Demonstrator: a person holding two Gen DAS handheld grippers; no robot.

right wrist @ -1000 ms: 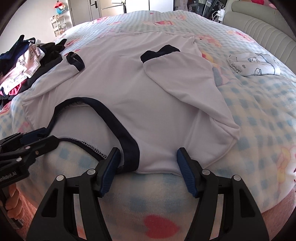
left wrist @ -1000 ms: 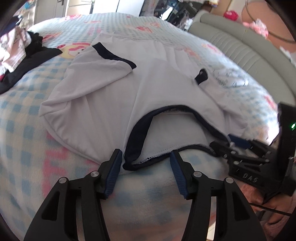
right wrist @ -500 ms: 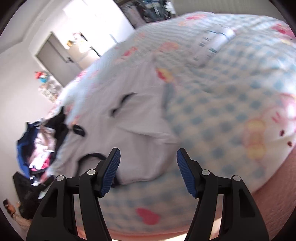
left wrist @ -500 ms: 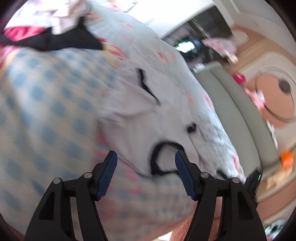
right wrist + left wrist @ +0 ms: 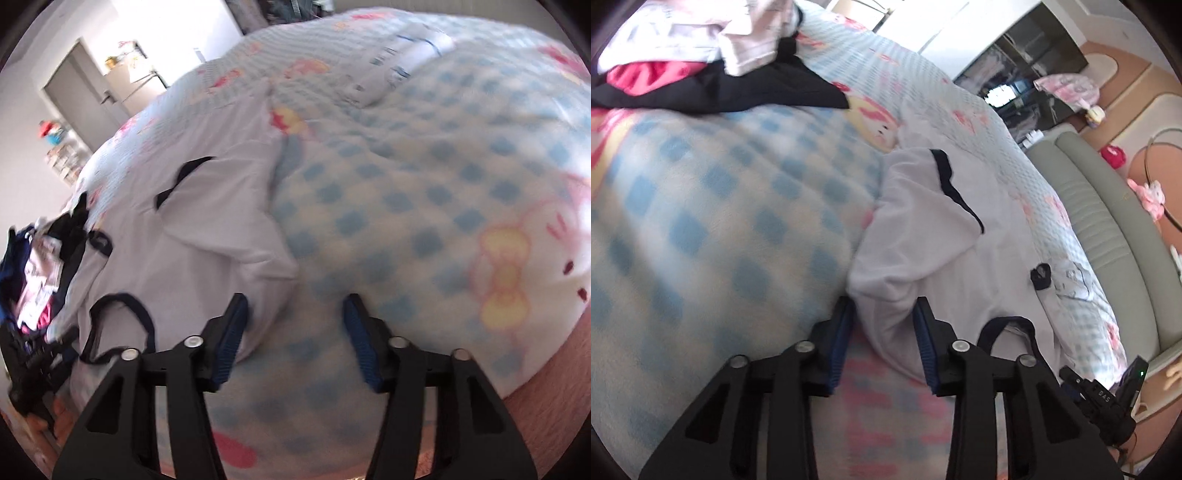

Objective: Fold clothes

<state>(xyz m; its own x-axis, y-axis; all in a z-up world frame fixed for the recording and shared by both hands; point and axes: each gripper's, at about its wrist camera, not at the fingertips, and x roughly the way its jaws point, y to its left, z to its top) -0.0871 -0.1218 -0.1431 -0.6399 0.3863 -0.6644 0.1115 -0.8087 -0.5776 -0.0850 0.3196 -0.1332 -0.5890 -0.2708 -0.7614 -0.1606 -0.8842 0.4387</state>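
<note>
A white short-sleeved T-shirt with dark navy trim at collar and cuffs (image 5: 960,266) is seen spread flat on a fleece blanket checked in pale blue and cream with pink cartoon prints (image 5: 713,229).

In the left wrist view, the left gripper (image 5: 884,314) is held with its jaws parted to a moderate gap, and the folded shoulder corner of the shirt is seen between its blue-padded fingertips (image 5: 846,321); whether the cloth is pinched cannot be told. From this gripper the shirt body extends toward 1 o'clock, the navy collar (image 5: 1008,325) lying at 3 o'clock.

In the right wrist view, the right gripper (image 5: 295,314) is spread wide and nothing is held. The shirt's other shoulder corner (image 5: 266,295) is seen just inside its left finger, and the garment stretches toward 10 o'clock.

A heap of dark, pink and white clothes (image 5: 701,55) is seen at 11 o'clock in the left view.
</note>
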